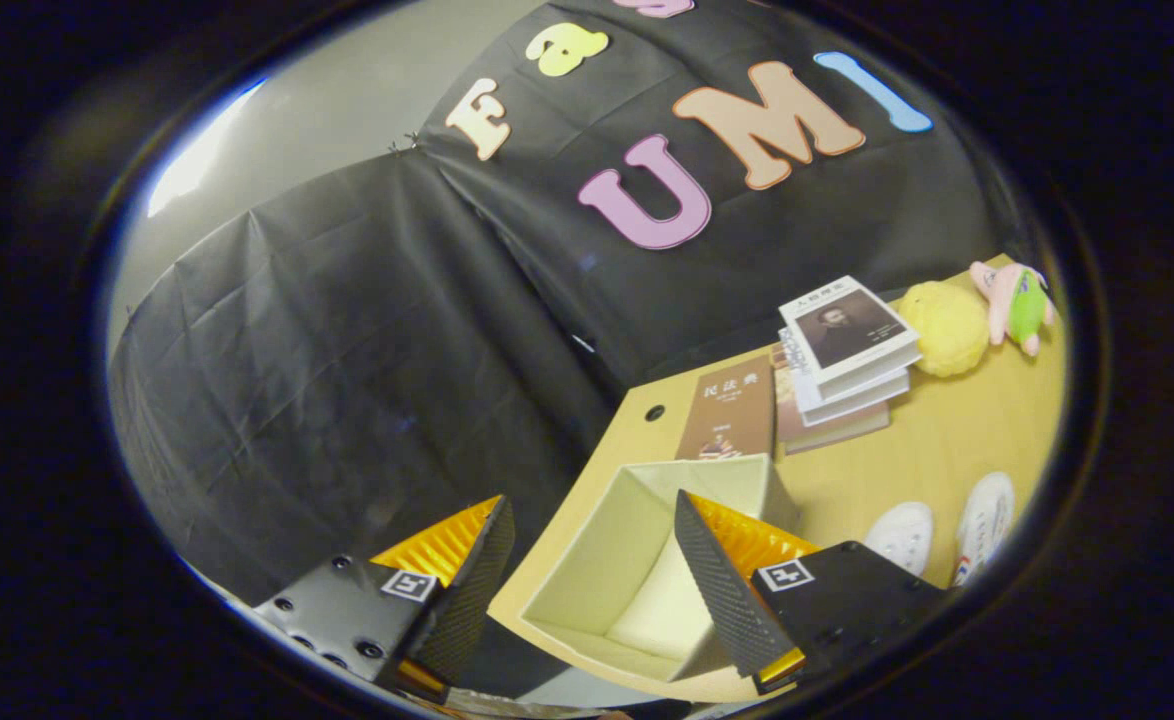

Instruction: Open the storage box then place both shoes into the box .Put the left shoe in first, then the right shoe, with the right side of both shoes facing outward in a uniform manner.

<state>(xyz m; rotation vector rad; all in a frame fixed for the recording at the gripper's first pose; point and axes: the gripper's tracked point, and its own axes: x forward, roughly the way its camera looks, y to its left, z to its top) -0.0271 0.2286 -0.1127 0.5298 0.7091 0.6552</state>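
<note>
two white shoes (937, 535) are shown side by side on the table (947, 450), at about three o'clock from the gripper (592, 565), toes pointed near-side. the open storage box (637, 560) lies between the widely spread, empty fingers.

Toward the right of the frame I am seeing a stack of books (845, 352) lying on the wooden table (947, 440), a brown book (730, 412) lying flat beside it, and a yellow plush toy (945, 327) and a pink plush toy (1013, 305) sitting further right.
</note>
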